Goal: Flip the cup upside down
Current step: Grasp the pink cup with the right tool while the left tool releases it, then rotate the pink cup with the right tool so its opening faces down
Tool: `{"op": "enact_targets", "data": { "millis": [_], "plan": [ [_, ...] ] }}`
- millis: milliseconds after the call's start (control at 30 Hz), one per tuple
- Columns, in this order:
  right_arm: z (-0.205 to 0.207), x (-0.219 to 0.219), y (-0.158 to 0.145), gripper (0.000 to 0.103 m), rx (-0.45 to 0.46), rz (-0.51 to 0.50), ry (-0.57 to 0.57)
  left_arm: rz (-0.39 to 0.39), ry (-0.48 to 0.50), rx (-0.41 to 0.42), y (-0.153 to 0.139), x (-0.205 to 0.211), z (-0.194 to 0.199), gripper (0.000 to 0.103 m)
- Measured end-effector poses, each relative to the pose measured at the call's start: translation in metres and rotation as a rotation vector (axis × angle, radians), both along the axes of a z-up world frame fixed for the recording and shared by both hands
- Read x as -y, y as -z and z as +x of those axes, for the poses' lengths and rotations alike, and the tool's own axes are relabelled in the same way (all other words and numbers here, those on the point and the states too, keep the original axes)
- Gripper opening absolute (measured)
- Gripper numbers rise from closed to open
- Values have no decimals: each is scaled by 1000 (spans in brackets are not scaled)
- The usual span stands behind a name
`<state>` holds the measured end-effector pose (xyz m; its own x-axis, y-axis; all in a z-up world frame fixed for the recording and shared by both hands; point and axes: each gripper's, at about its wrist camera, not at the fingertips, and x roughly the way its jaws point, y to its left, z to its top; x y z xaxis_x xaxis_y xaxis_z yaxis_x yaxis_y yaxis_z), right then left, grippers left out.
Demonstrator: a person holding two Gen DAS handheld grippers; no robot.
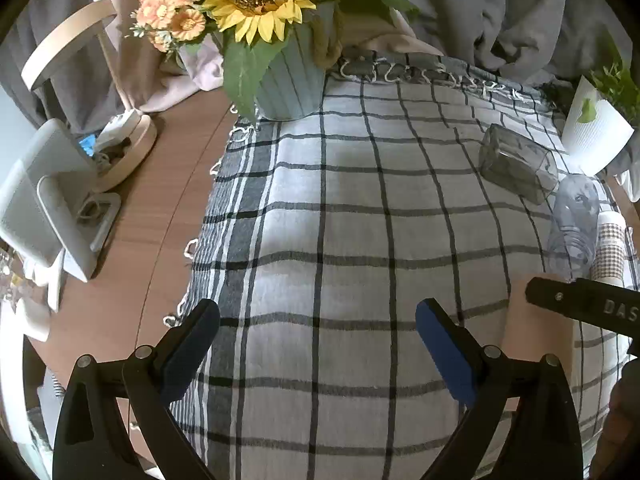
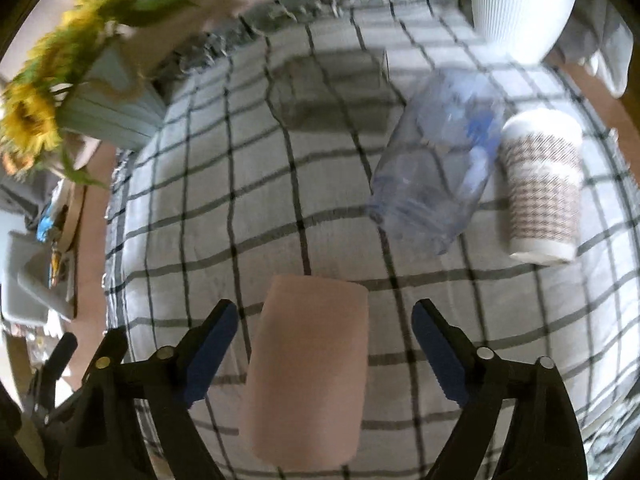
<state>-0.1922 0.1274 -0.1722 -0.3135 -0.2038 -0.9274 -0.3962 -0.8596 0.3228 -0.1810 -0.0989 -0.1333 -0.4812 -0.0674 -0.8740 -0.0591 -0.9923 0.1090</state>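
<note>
A plain pink cup [image 2: 308, 364] stands on the checked cloth [image 2: 280, 208] between the open fingers of my right gripper [image 2: 324, 320]. The fingers flank it on both sides without touching; the view is blurred by motion. In the left wrist view the same pink cup [image 1: 536, 320] shows at the right, partly behind the right gripper's black finger [image 1: 584, 304]. My left gripper [image 1: 316, 320] is open and empty above the cloth [image 1: 340, 208], to the left of the cup.
A clear plastic bottle [image 2: 436, 160] lies on its side beyond the cup, with a patterned paper cup [image 2: 540, 188] beside it. A dark glass container [image 1: 516, 164], a sunflower vase [image 1: 288, 80] and a white plant pot [image 2: 516, 4] stand at the back. Desk clutter [image 1: 60, 200] is left.
</note>
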Motion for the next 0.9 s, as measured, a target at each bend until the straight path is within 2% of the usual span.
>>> {"op": "enact_targets", "data": {
  "millis": [200,433,533,667,700,900],
  "plan": [
    [-11,7,17,83,64,-20,-5,2,15,9,5,1,-8,100],
    [-14,7,25,65,90,-31,8,3,18,15,8,3,-9,100],
    [-11,7,22,64,83,-24,14,12,17,12,7,4,-7,100],
    [4,11,3,64,43,10,3,19,17,1,3,6,-2,100],
    [8,11,-2,64,37,15,-36,19,18,-2,2,6,0,100],
    [36,23,-42,64,-56,97,-100,31,17,-16,-5,6,9,100]
  ]
}}
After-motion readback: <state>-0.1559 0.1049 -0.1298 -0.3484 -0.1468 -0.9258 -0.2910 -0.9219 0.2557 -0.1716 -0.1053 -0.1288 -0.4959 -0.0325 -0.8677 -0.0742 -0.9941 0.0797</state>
